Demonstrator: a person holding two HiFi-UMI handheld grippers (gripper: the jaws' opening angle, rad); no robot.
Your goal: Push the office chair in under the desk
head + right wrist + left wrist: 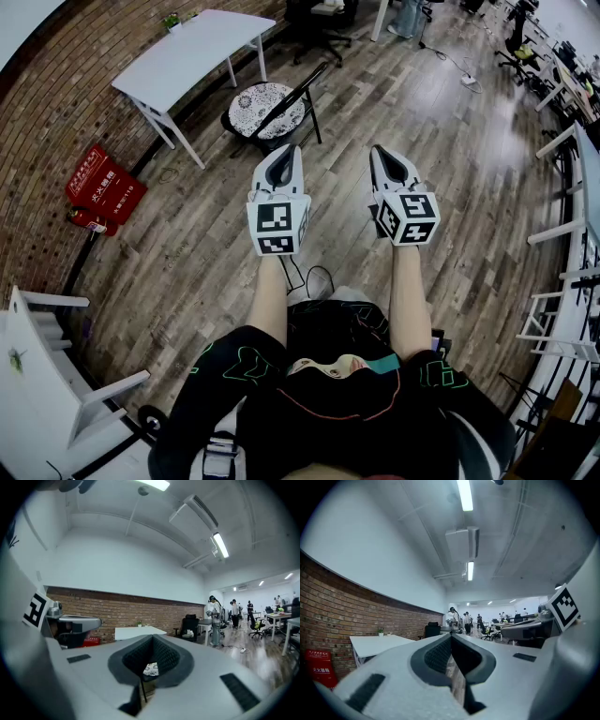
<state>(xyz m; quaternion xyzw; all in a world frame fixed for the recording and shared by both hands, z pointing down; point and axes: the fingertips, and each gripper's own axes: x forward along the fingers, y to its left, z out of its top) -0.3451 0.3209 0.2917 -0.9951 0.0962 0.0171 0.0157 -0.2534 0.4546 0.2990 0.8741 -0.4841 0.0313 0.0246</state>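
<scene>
The chair [267, 108], black-framed with a patterned white seat cushion, stands on the wood floor just in front of the white desk [192, 52], outside it. My left gripper [284, 152] and right gripper [384, 150] are held out side by side, level, short of the chair and not touching it. Both are shut with nothing between the jaws. In the left gripper view the left gripper [451, 637] points past the desk [377, 644]. In the right gripper view, the cushion [151, 669] shows beyond the right gripper [152, 638], with the desk [138, 632] behind.
A red fire-equipment box [105, 186] sits by the brick wall on the left. White furniture [42, 375] stands at lower left, a black office chair [319, 23] beyond the desk, white desks [567, 169] along the right. People [461, 620] stand far down the room.
</scene>
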